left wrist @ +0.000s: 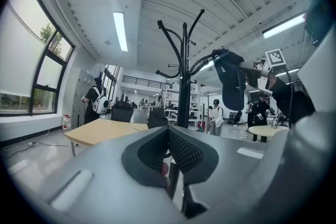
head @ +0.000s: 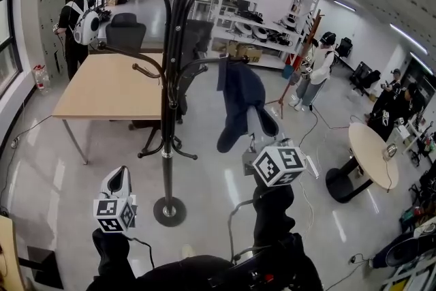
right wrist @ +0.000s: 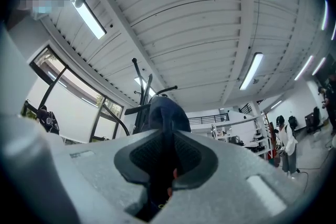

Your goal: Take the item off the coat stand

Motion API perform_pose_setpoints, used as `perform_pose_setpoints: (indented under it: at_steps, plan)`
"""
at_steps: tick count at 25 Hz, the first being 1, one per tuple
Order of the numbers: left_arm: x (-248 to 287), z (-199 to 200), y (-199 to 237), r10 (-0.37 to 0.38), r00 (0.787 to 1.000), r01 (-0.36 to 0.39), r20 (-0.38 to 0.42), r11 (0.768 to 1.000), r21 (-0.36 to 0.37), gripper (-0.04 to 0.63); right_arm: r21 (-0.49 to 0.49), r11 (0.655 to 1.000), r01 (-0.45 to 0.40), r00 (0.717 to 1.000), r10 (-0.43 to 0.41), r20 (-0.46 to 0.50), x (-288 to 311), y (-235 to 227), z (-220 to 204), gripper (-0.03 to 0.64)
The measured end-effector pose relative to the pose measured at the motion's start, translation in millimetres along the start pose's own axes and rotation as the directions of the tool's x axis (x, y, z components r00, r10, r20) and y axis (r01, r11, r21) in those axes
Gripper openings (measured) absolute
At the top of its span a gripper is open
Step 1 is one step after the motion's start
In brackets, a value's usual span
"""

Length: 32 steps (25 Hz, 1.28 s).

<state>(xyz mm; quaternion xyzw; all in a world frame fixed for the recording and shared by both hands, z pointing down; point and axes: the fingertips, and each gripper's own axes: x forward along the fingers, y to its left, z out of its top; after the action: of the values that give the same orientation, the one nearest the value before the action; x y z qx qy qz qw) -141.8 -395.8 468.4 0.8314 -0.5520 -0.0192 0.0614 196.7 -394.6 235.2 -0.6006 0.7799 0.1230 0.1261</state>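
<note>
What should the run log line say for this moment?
right gripper: shut on garment | garment: hanging on coat stand | left gripper: shut, empty

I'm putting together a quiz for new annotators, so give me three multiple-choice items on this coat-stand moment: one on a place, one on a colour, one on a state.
1. Where does the garment hang?
A. From a hook arm of the coat stand
B. Over the wooden table
C. In a heap on the floor

2. What colour is the garment?
A. Red
B. Dark blue
C. White

3. What state is the right claw in?
A. Open, clear of everything
B. Shut on the garment
C. Shut with nothing in it

Answers:
1. A: the head view shows its top caught on a hook arm at the stand's right side, with the rest drooping below.
2. B: it reads dark blue in all three views.
3. B: the right gripper view shows dark fabric pinched between the two pads.
</note>
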Motion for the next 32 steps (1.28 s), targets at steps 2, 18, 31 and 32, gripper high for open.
perform_pose_setpoints:
  at_steps: [2,18,31,32]
  plan:
    - [-0.2,0.6,-0.2,-0.003,1.000,0.003,-0.001,1.000,0.000,0.003,-0.001,1.000,0.006,1.000,-0.006,0.008,-2.0,-1.3,5.0,0.047]
    - [5.9,-3.7,-4.4,-0.030,1.000,0.030,-0.009,0.999,-0.011,0.003,-0.015,0.998,0.060,0.997,-0.060,0.049,-16.0,-17.3,24.4,0.046]
    - [11.3,-5.9,-17.1,-0.053,0.999,0.053,-0.004,0.999,-0.010,0.003,-0.030,0.996,0.089,0.994,-0.087,0.073,-36.8,-30.8,31.7,0.047]
    - [11.2,-5.7,-18.7,-0.057,0.998,0.057,-0.004,0.998,-0.010,0.003,-0.031,0.995,0.093,0.993,-0.091,0.072,-39.8,-31.7,31.8,0.047]
